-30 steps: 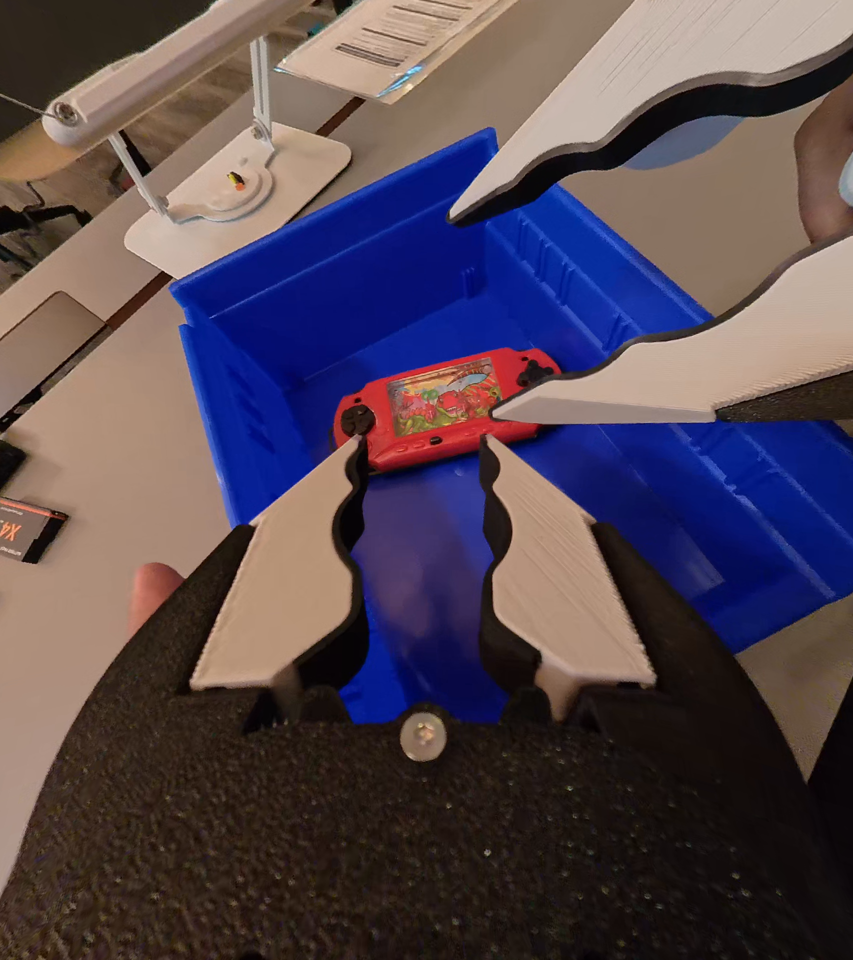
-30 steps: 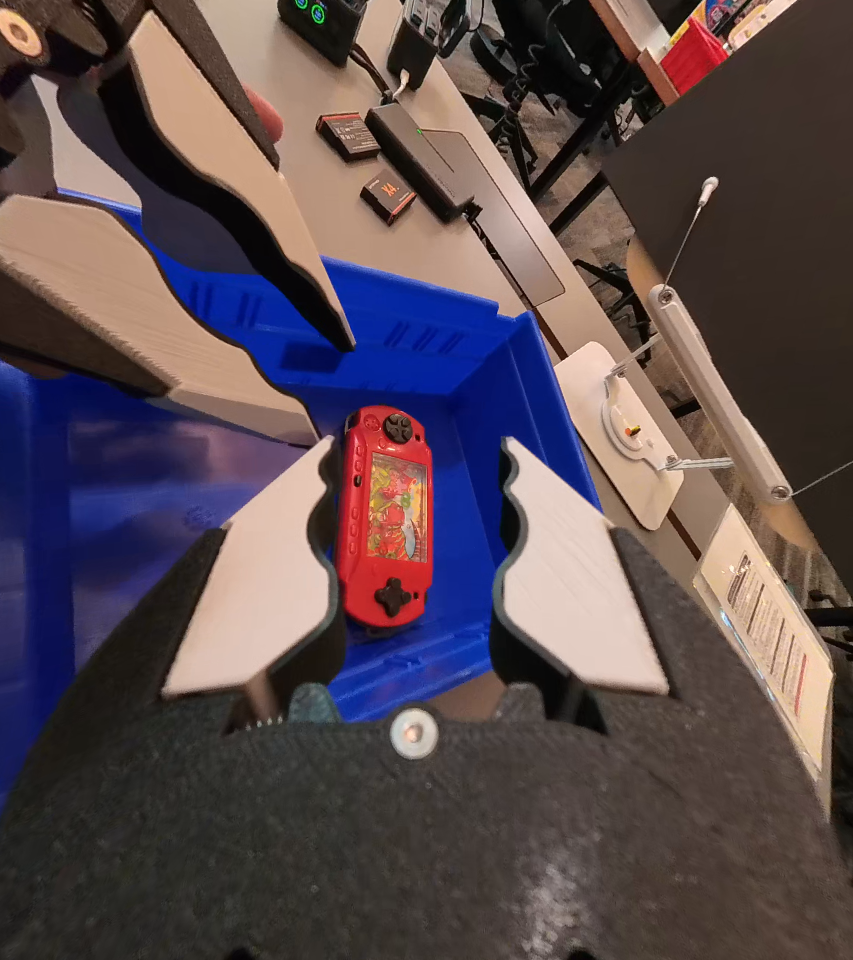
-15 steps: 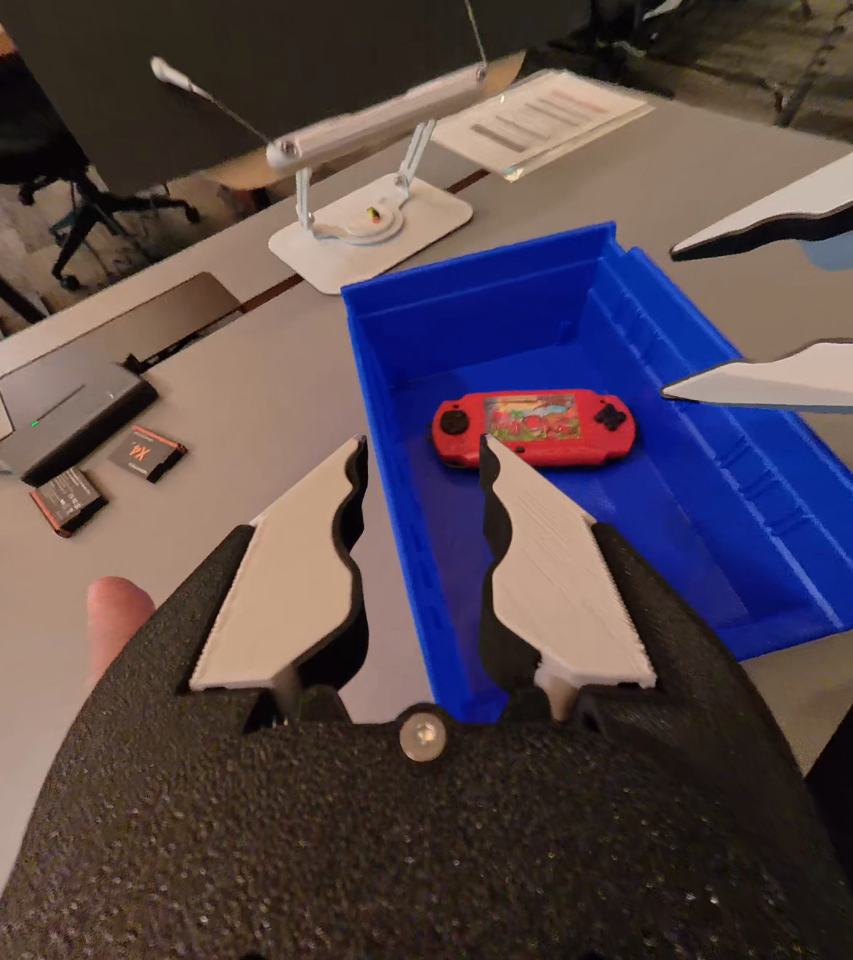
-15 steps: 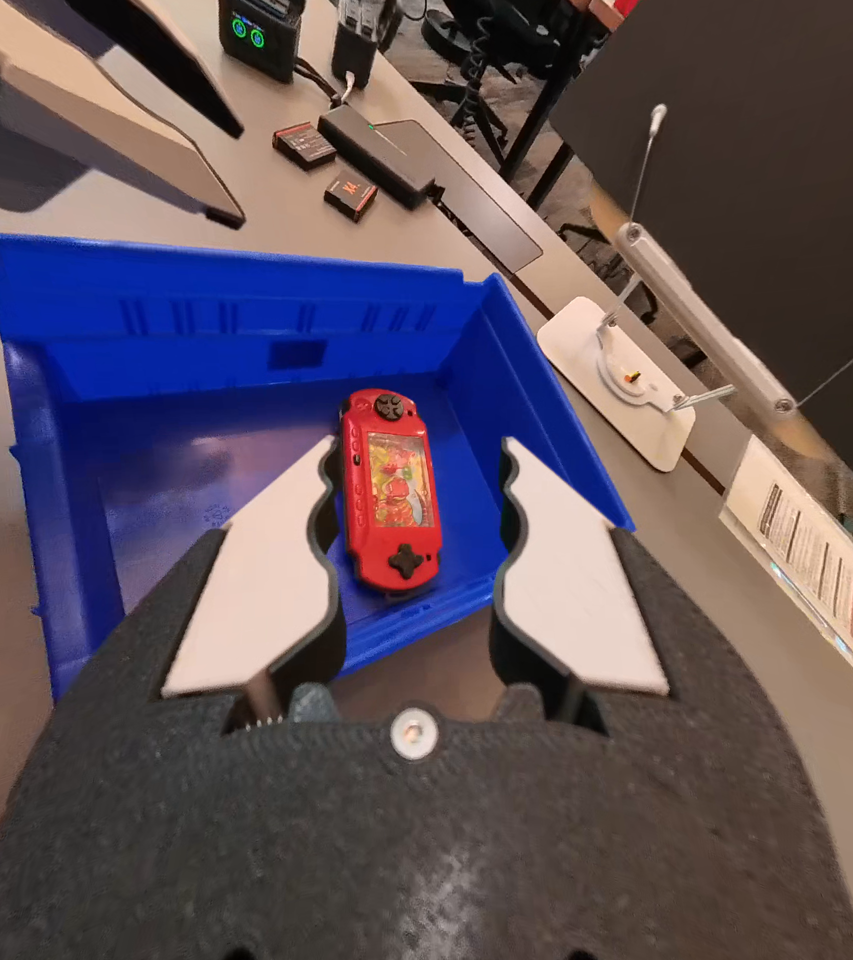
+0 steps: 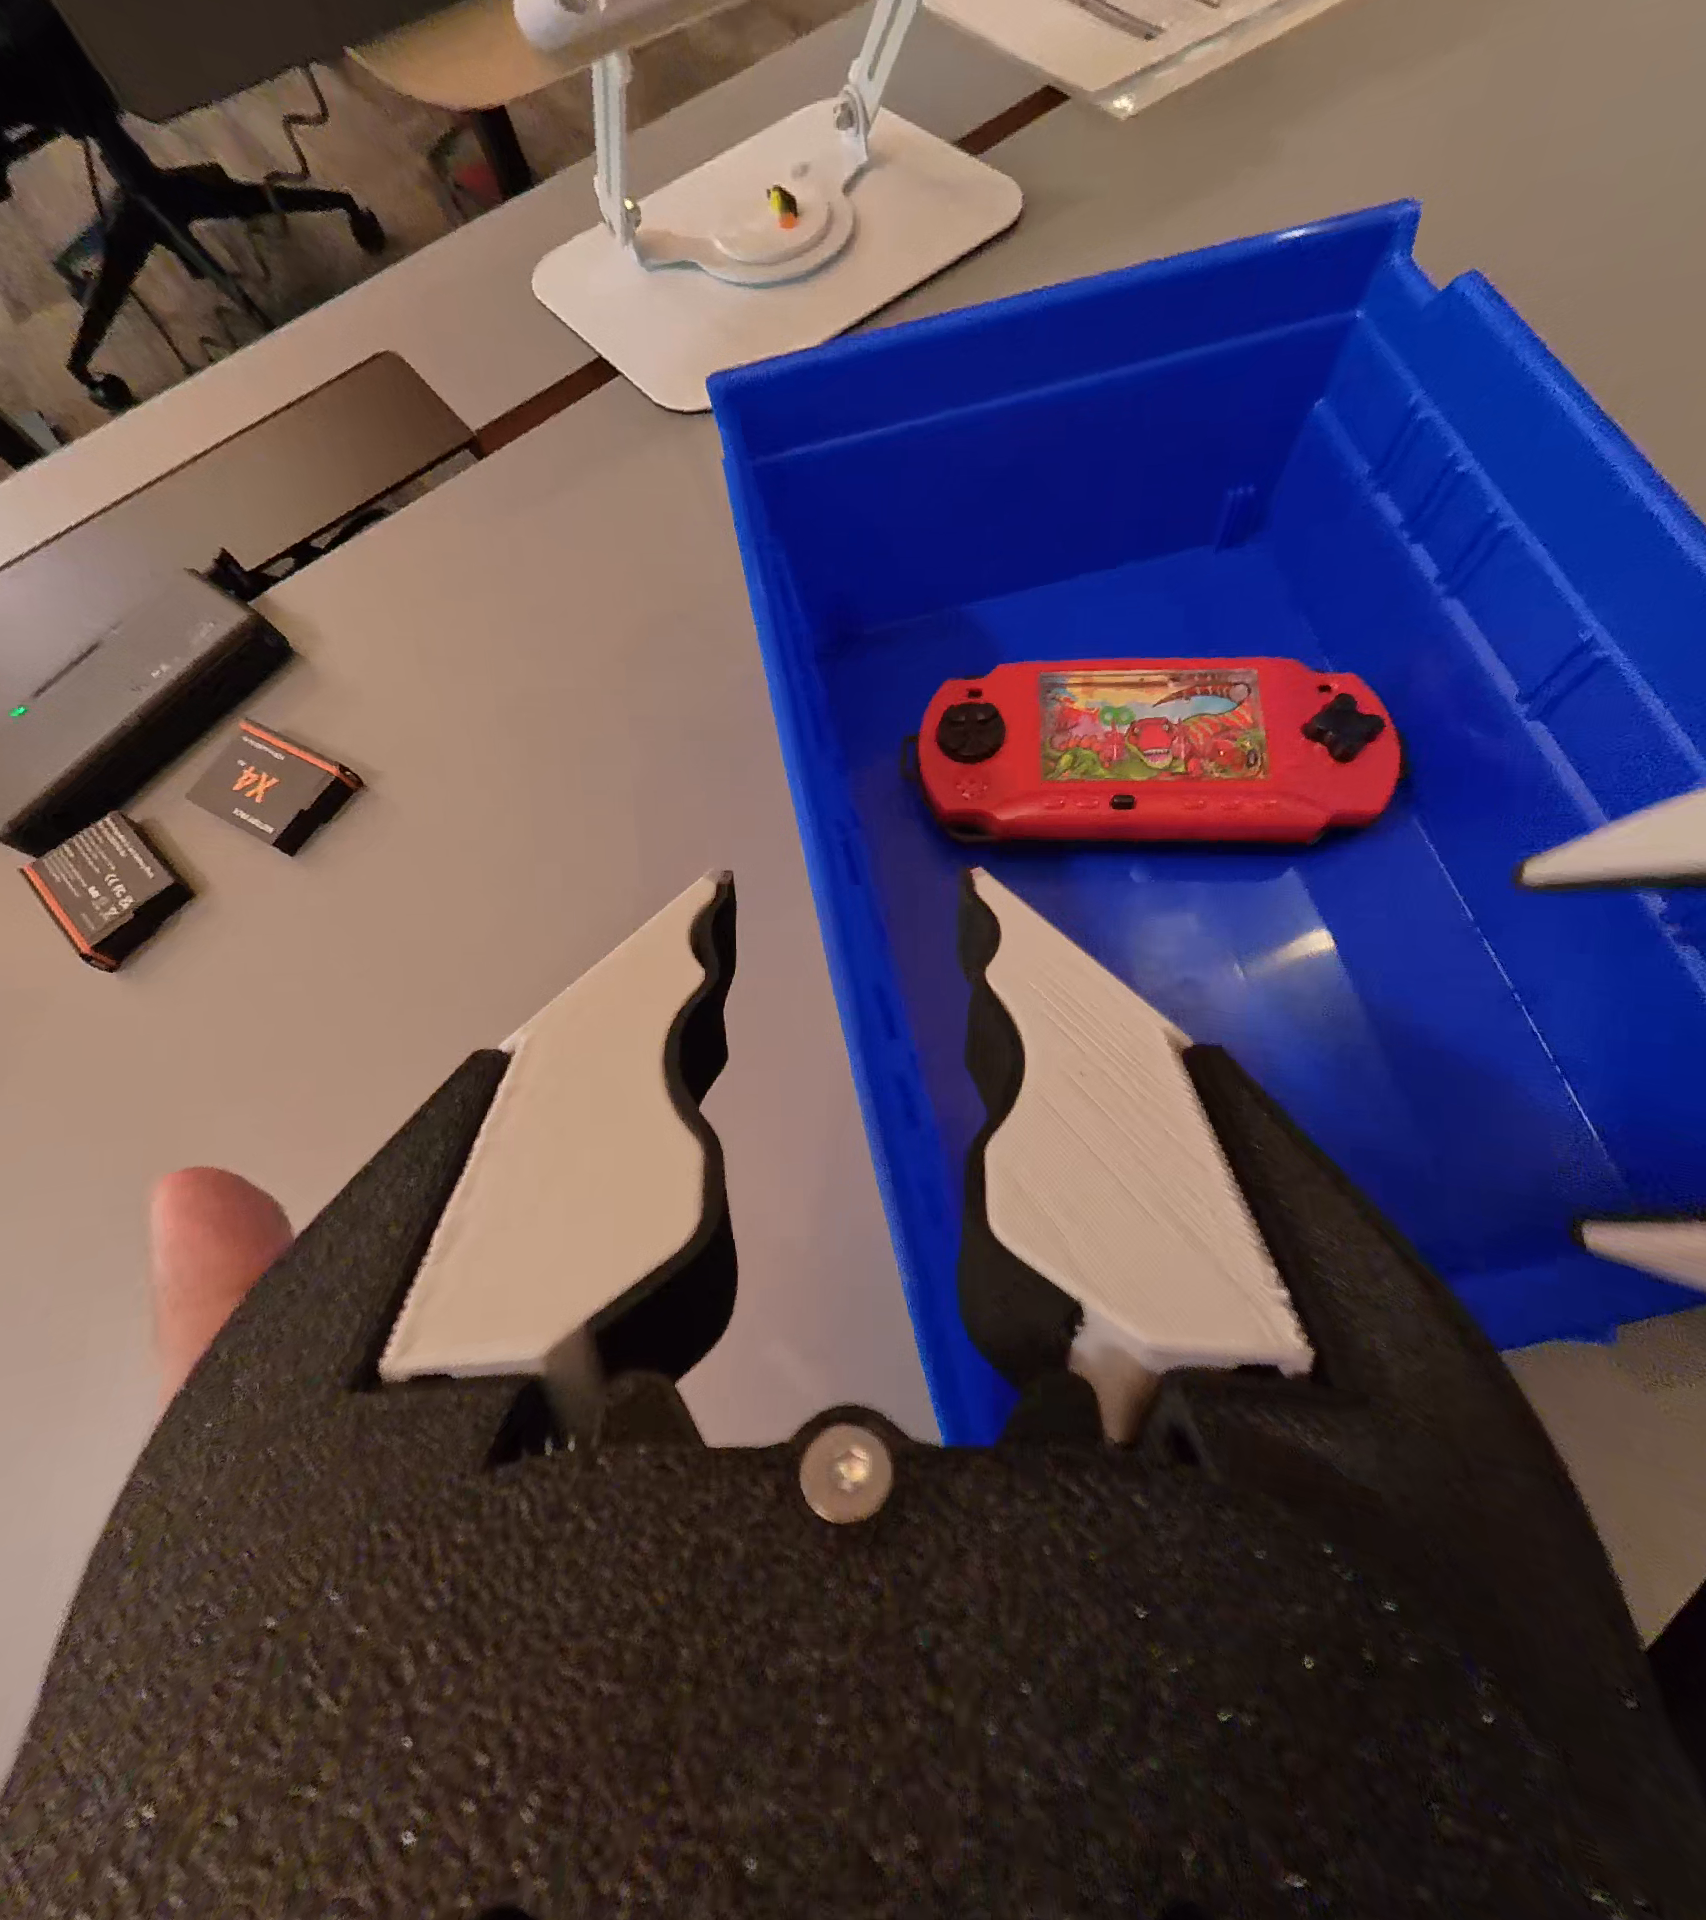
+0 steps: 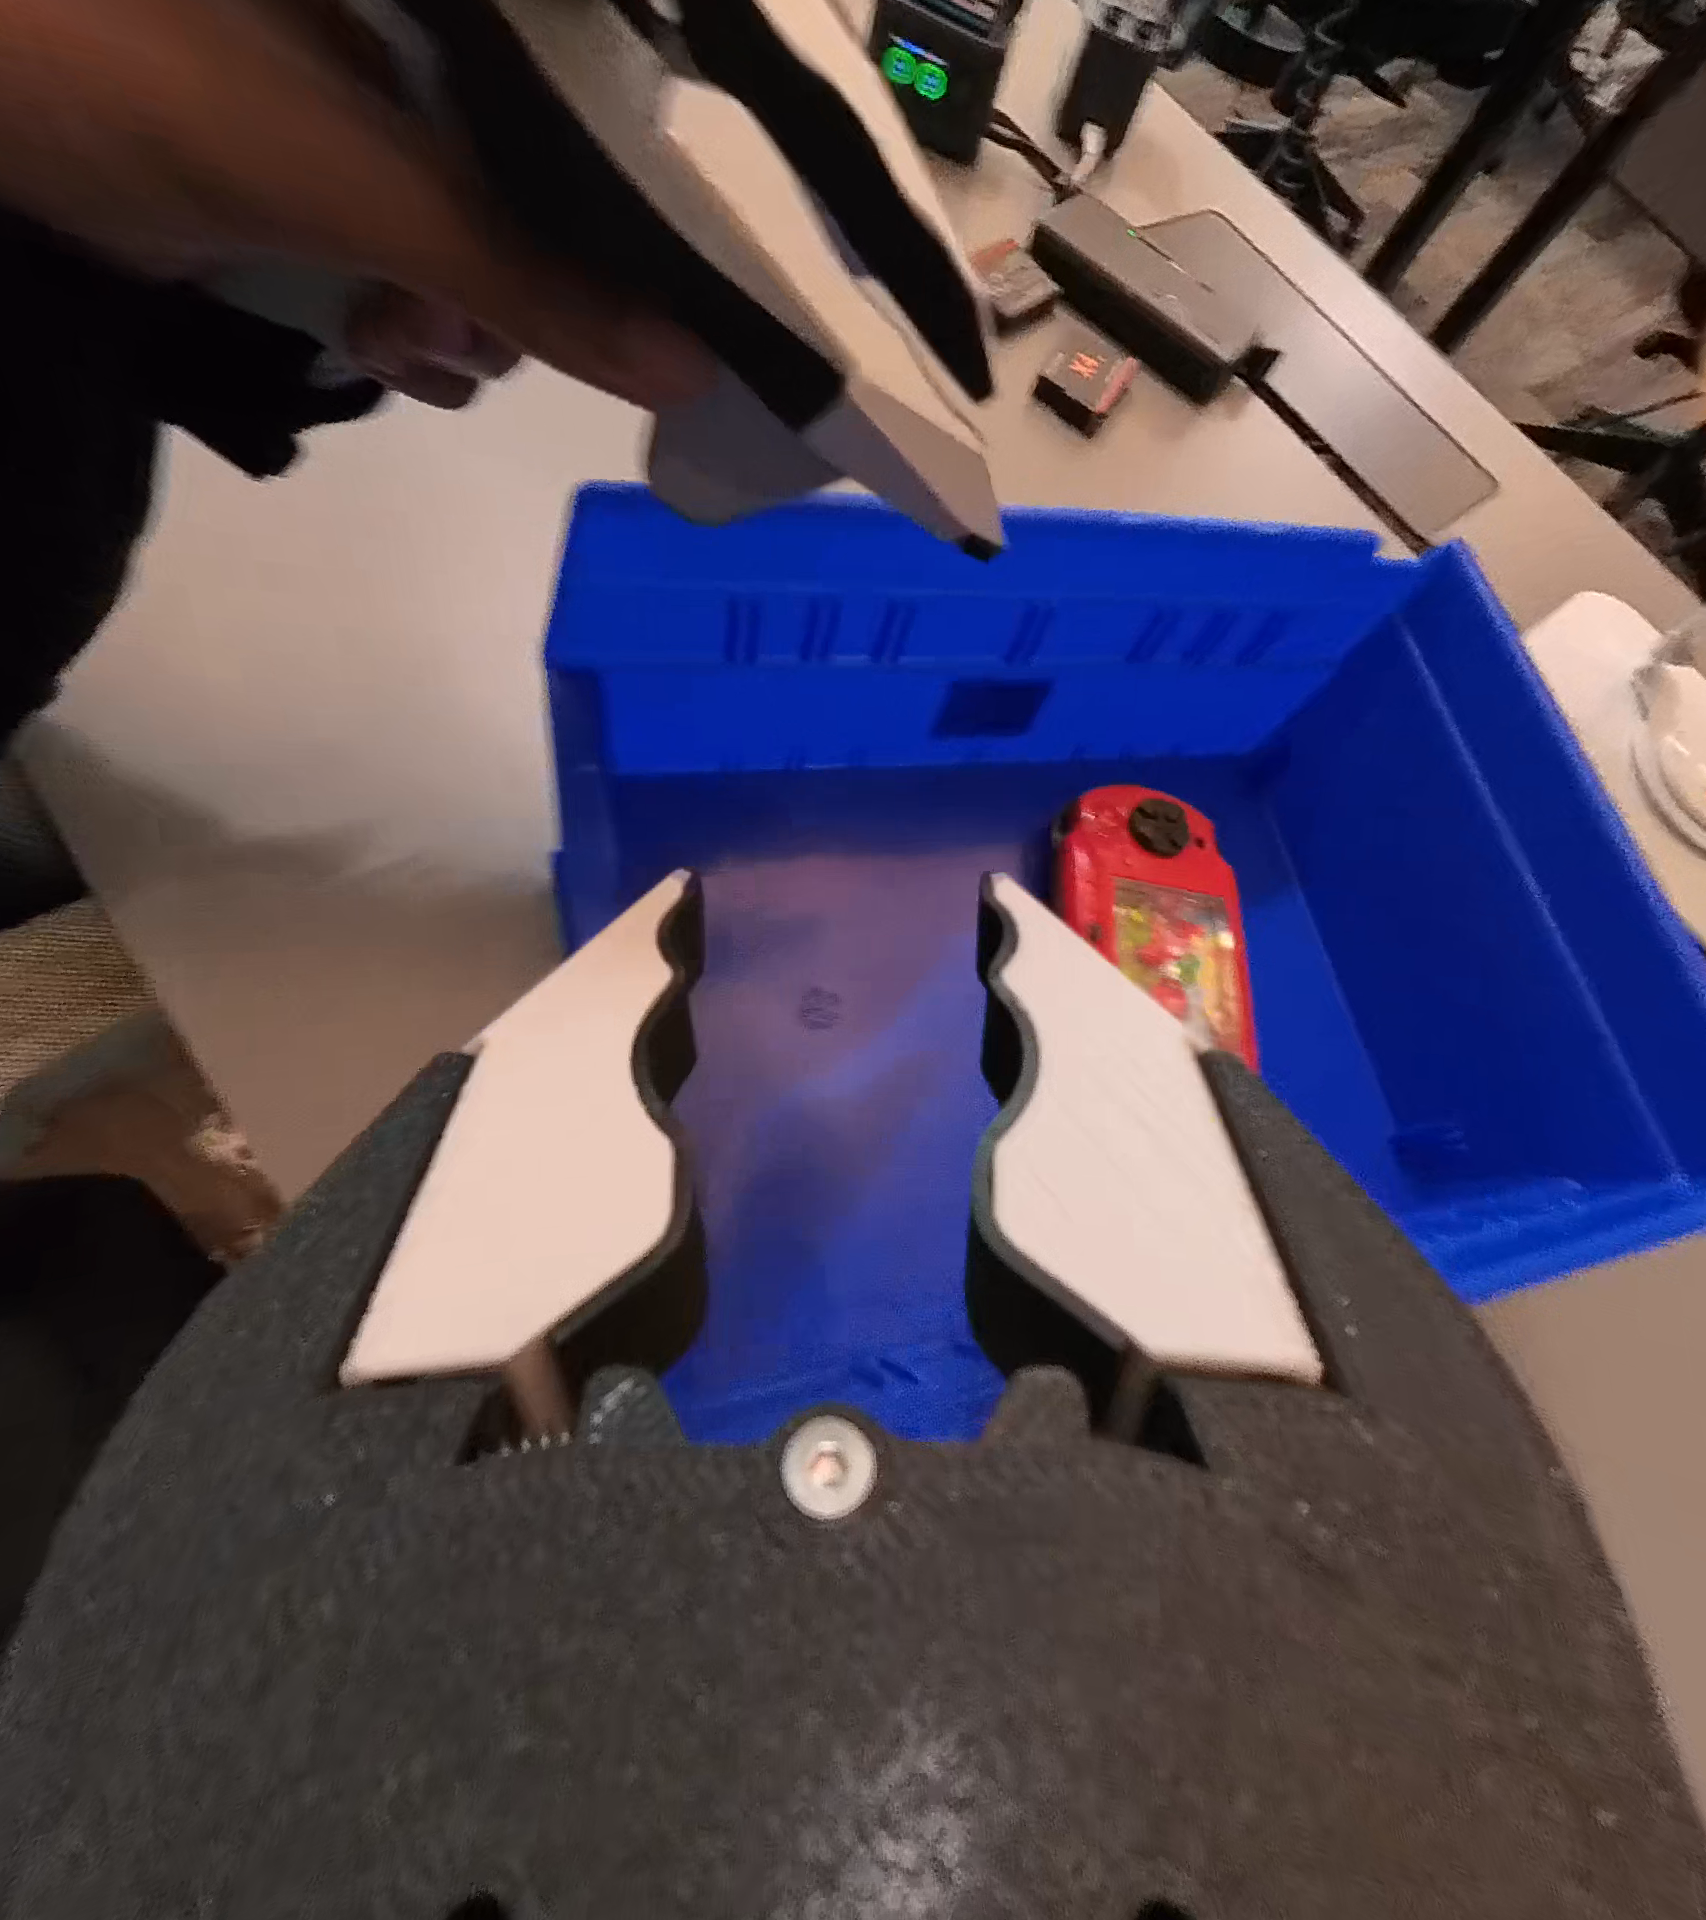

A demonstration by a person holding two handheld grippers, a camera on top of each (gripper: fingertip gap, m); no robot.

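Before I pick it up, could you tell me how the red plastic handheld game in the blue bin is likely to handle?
The red plastic handheld game looks rigid and probably light. Lying flat on the blue plastic bin floor, it should slide, not roll. Its glossy shell may slip.

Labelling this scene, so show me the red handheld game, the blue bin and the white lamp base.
red handheld game [image 5: 1152, 750], left wrist view, on its screen.
blue bin [image 5: 1015, 499], left wrist view, on its far inner wall.
white lamp base [image 5: 922, 208], left wrist view, on its flat plate.

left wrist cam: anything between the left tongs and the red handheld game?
Only the blue bin's side wall and bare bin floor. The left tongs, open and empty, straddle that wall; the red handheld game lies beyond, inside. Left wrist view shows it.
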